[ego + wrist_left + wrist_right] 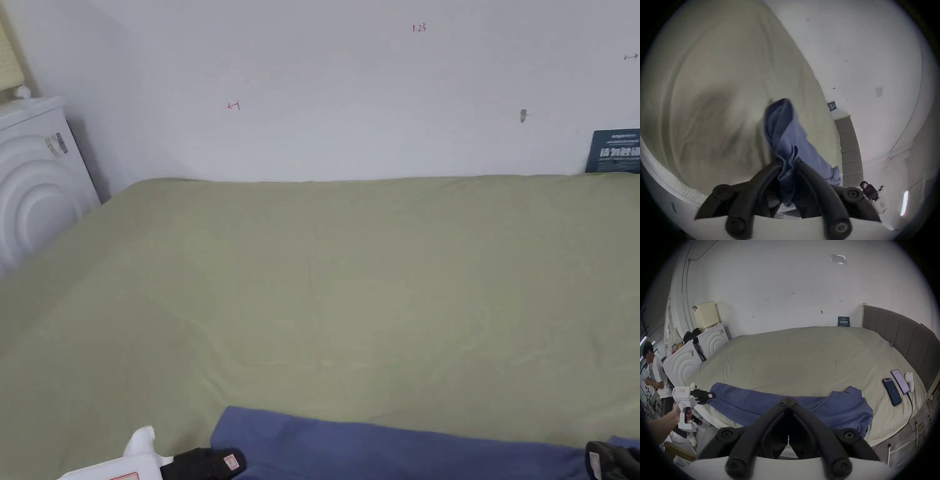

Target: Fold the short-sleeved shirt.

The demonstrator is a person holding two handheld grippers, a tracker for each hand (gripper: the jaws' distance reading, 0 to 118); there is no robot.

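A blue short-sleeved shirt [387, 453] lies stretched across the near edge of a bed with a green sheet [350, 281]. In the right gripper view the shirt [753, 402] spans from left to right, one sleeve bunched at the right. My left gripper [234, 461] is shut on the shirt's left end. In its own view the left gripper [786, 162] has gathered blue cloth [782, 129] between its jaws. My right gripper [788, 399] has its jaws together at the shirt's far edge, near the middle. It also sits at the bottom right corner of the head view as the right gripper [600, 459].
Two phones [892, 391] and a white controller [909, 381] lie on the bed's right side by a grey headboard [899, 340]. White appliances [31, 181] stand at the left. A person [657, 374] stands beyond them. A dark card [615, 151] leans on the wall.
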